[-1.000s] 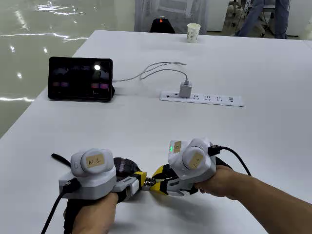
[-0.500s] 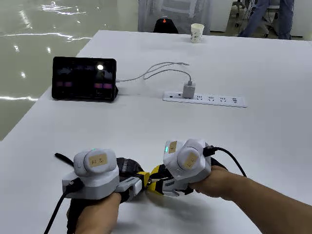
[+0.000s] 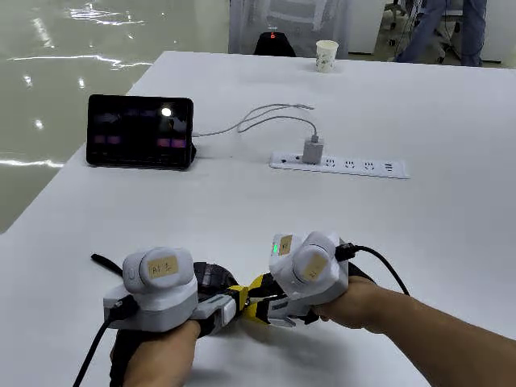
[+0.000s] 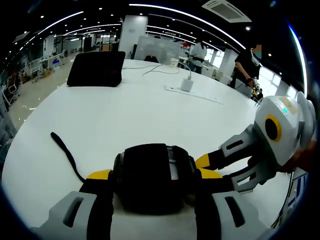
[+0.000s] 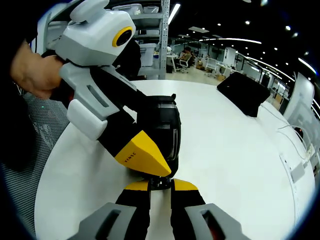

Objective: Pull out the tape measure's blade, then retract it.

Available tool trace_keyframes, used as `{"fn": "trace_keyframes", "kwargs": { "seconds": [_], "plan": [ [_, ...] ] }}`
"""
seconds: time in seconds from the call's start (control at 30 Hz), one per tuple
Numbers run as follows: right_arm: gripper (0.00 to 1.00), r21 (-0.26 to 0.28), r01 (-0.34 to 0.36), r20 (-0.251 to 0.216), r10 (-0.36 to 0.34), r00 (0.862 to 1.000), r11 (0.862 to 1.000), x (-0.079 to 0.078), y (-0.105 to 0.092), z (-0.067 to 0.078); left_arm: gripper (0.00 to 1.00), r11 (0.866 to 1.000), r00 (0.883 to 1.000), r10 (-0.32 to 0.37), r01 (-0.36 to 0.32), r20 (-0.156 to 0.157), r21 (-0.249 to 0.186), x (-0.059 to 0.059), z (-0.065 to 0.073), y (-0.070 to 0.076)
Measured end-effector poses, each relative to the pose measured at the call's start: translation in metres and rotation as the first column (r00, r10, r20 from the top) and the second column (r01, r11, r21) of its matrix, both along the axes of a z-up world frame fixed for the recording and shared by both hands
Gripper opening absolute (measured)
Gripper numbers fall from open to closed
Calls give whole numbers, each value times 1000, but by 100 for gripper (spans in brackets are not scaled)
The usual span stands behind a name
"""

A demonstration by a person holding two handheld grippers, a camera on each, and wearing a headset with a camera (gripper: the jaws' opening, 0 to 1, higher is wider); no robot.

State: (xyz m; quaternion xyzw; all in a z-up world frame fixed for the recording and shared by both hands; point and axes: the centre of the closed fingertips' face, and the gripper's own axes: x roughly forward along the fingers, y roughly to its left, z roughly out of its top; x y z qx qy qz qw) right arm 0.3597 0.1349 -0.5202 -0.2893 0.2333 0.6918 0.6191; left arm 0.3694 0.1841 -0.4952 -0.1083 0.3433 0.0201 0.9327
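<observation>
A black tape measure (image 4: 152, 172) lies on the white table (image 3: 242, 210), its thin black wrist strap (image 4: 65, 152) trailing left. My left gripper (image 4: 155, 176) is shut on its case, one yellow fingertip on each side. In the head view the case (image 3: 211, 278) sits between the left gripper (image 3: 230, 298) and the right gripper (image 3: 256, 305), which meet tip to tip. In the right gripper view my right gripper (image 5: 161, 186) is shut on the small metal blade hook at the case's (image 5: 162, 127) mouth. No length of blade shows.
A dark tablet (image 3: 139, 131) stands at the back left. A white power strip (image 3: 339, 165) with a plugged charger (image 3: 312, 149) and cable lies mid-table. A paper cup (image 3: 326, 55) stands at the far edge. The table's left edge runs close to the tablet.
The head camera has shifted slightly. The right gripper has edged a little to the left against the tape measure; the left gripper and the case stay put.
</observation>
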Motion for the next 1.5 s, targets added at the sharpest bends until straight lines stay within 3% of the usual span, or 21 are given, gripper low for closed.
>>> {"fn": "trace_keyframes", "kwargs": {
  "seconds": [0.53,0.77,1.17,1.5],
  "plan": [
    [15,-4,33,-5,-33,999,999,2,-3,-1,62,1000,1000,-14,14,-7,-13,0,0,-1],
    [17,3,56,-13,-56,998,998,2,-8,-1,62,1000,1000,-29,29,-4,7,-1,2,0],
    [23,9,115,-10,-115,993,993,5,-27,7,69,999,999,-50,50,0,20,-10,8,3],
    [33,5,207,-24,-207,978,978,4,-50,12,73,992,994,-113,112,8,53,-22,12,0]
  ]
}}
